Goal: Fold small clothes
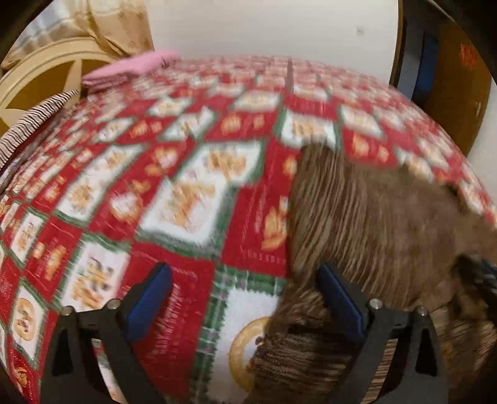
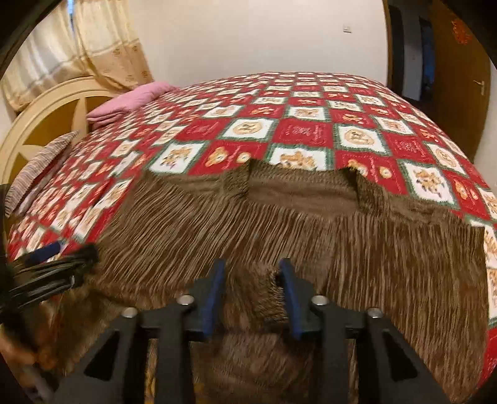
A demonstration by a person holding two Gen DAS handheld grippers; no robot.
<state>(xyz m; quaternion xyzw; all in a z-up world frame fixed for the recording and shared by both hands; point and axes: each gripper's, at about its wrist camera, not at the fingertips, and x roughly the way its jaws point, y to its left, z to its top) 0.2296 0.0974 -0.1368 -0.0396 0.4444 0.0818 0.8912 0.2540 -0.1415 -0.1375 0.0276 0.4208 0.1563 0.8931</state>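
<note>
Brown ribbed garment (image 2: 279,223) crosswise, neckline away

A bed (image 2: 310,130) spreads ahead of the gripper under a quilt (image 2: 304,102) of red and white squares edged in green. Far ahead stands a plain pale wall (image 2: 264,37) with a small switch plate (image 2: 347,29). Ahead to the left, cream patterned curtains (image 2: 102,46) hang above a curved cream headboard (image 2: 46,115), with a pink pillow (image 2: 124,102) and a striped pillow (image 2: 40,167) below it. To the far right a brown wooden door (image 2: 459,93) stands beside a dark doorway (image 2: 410,56).
</note>
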